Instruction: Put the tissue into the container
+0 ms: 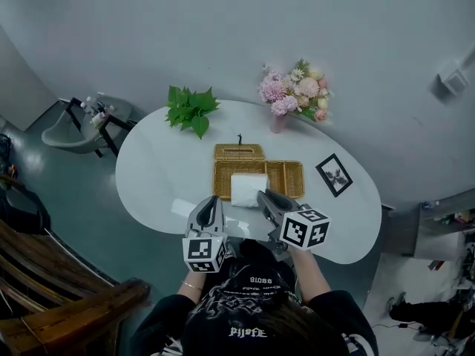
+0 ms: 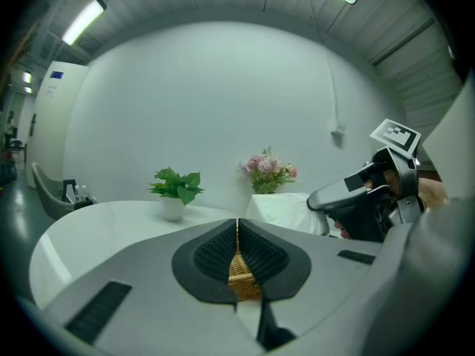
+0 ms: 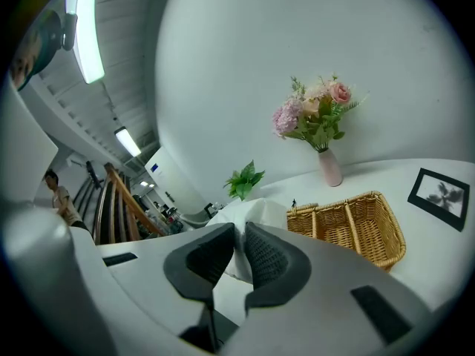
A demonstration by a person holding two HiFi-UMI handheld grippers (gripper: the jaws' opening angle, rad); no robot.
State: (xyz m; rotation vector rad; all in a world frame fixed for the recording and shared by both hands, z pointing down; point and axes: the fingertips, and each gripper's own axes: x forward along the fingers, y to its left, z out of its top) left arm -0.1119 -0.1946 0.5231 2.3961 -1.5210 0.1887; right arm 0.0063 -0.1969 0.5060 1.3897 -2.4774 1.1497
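Held the tissue point(image 1: 249, 187) pinched by a fold in the right hand-held gripper point(image 1: 262, 195), at the near left rim of the wicker container point(image 1: 286, 176); could not tell whether over a compartment or just short of it. Had the left hand-held gripper point(image 1: 213, 200) clenched on nothing, just left of the tissue above the tabletop point(image 1: 156, 176). Judged the hold thin: liable to slip or unfold if swung quickly. Risked draping the soft sheet across the rim or a divider, instead of dropping it inside, if let go too far on the near side. Risked snagging the woven edge, or pushing the light container along the smooth tabletop, if brought down onto the rim. Reckoned the near tabletop edge close to both tools, so a fumbled tissue might end on the floor. Saw open room to the right and far over the container's compartments. Found it tighter beyond, with a small wicker box point(image 1: 239, 152) just beside the far left rim and a picture frame point(image 1: 334, 174) near on the right. Left the plant point(image 1: 191, 110) and the flowers point(image 1: 295, 95) well apart at the far edge.
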